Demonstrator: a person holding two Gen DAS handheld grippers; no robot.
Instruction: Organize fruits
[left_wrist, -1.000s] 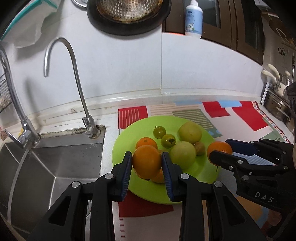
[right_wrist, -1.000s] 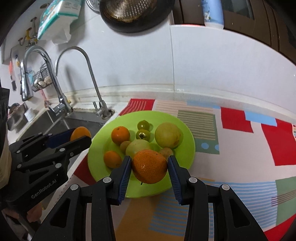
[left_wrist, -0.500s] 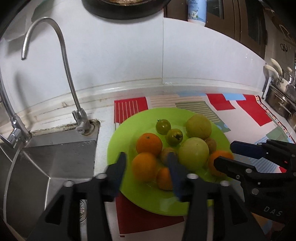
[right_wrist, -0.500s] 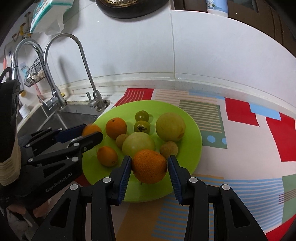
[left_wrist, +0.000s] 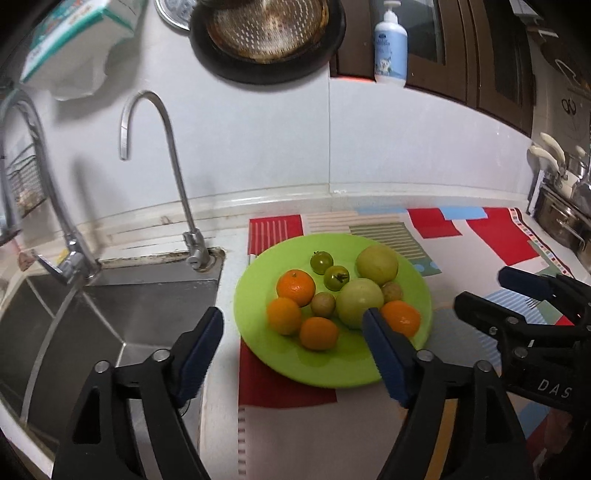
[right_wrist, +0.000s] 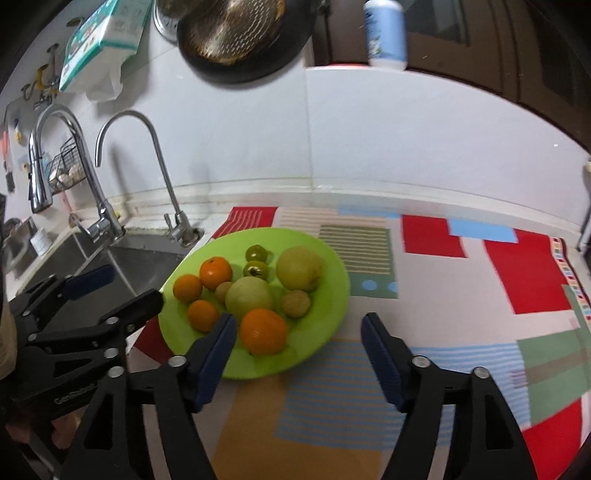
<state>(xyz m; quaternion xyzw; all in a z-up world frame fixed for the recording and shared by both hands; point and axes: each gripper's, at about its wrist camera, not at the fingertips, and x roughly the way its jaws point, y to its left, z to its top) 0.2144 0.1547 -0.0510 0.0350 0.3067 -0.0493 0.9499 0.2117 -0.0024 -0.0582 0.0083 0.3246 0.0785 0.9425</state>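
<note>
A green plate (left_wrist: 332, 373) (right_wrist: 332, 317) on the patterned mat holds several oranges, two green tomatoes (left_wrist: 321, 261), two large pale green fruits (left_wrist: 359, 302) and two small brown ones. My left gripper (left_wrist: 292, 319) hangs just in front of the plate's left side. Its jaws are opening and grip nothing; an orange (left_wrist: 283, 315) lies on the plate beyond them. My right gripper (right_wrist: 299, 323) is at the plate's near right edge, jaws opening, with an orange (right_wrist: 263, 331) resting on the plate beside its left finger, untouched. Each view also shows the other gripper (left_wrist: 484, 286) (right_wrist: 131, 286).
A steel sink (left_wrist: 110, 314) with a curved faucet (left_wrist: 173, 177) lies left of the plate. The patterned mat (right_wrist: 443, 295) covers the counter to the right. A pan (left_wrist: 266, 33) and a bottle (left_wrist: 390, 48) are up on the wall; pots (left_wrist: 565, 221) stand far right.
Both grippers were shut on an orange each; both have opened, left the oranges on the plate and drawn back and slightly up.
</note>
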